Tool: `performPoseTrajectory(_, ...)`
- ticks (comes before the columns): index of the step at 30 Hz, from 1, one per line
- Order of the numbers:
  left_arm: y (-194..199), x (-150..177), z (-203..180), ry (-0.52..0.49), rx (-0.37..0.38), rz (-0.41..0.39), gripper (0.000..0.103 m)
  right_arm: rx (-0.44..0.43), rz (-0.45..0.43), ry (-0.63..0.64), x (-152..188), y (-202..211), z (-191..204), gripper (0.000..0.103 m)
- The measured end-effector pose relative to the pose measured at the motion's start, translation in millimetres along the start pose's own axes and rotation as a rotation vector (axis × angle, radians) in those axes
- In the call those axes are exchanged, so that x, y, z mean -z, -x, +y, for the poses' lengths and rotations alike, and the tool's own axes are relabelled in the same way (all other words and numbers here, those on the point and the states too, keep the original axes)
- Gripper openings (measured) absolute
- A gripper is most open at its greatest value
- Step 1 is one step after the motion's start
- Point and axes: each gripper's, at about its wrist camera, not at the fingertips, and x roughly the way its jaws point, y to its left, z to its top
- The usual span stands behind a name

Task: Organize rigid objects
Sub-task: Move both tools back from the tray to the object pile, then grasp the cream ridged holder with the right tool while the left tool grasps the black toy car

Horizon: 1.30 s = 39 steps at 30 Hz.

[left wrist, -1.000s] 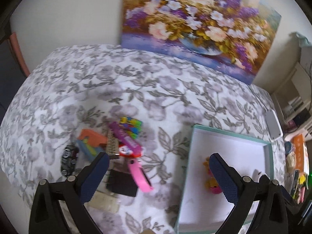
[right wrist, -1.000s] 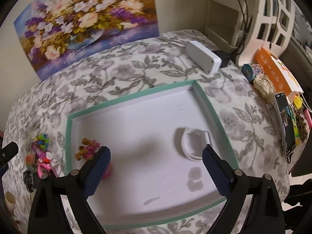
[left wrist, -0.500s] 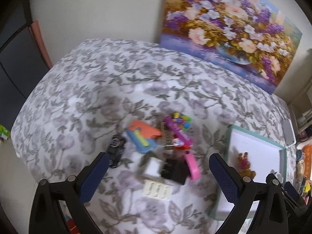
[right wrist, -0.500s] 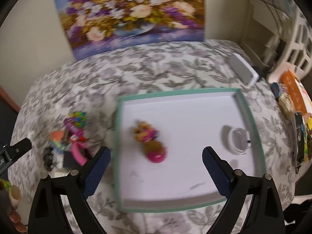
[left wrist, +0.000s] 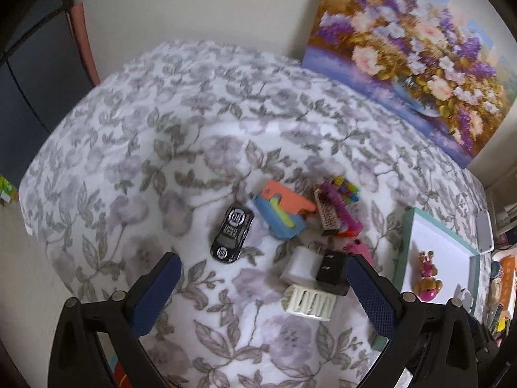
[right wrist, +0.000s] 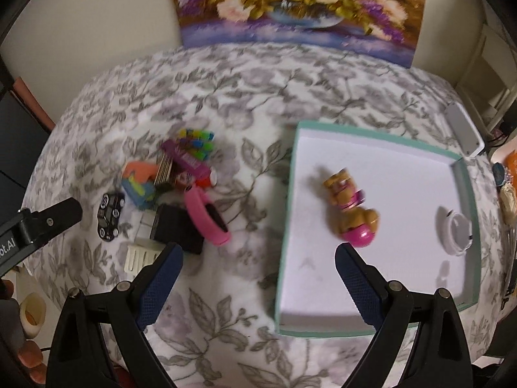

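gaping wide and empty, left gripper (left wrist: pixel 262 278) and right gripper (right wrist: pixel 258 265); pile (right wrist: pixel 181 174) of toys blurred, overlapping.

A desk (left wrist: pixel 155 148) is covered by a white cloth printed with grey leaves and flowers. A plain cream wall (left wrist: pixel 200 3) is seen behind it. A floral painting (right wrist: pixel 300 3) of purple and pale blooms is propped against that wall at the far edge. White shelving (right wrist: pixel 491 61) is glimpsed at far right. A dark cabinet (left wrist: pixel 22 74) with a reddish edge is seen at left. Light is soft and even.
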Motion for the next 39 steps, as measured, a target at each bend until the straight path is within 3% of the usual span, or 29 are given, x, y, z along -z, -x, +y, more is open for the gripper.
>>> performPoseTrajectory(11, -42, 1, 32, 0.061, -0.025, 0.113, 0.103, -0.103, 0.093, 0.004, 12, -25, 42, 0.095)
performPoseTrajectory(15, -47, -3, 42, 0.037, -0.053, 0.115, 0.103, -0.14, 0.107, 0.006, 14, -30, 56, 0.095)
performPoseTrajectory(32, -71, -10, 57, 0.013, -0.028, 0.16, 0.103, -0.074, 0.158, -0.043, 21, -66, 84, 0.095)
performPoseTrajectory(35, -75, -11, 56, 0.01, -0.022, 0.162, 0.103, -0.078, 0.15, -0.048, 20, -69, 86, 0.09)
performPoseTrajectory(39, -82, -14, 53, 0.007, -0.004, 0.154, 0.103, -0.078, 0.154, -0.03, 20, -71, 90, 0.072)
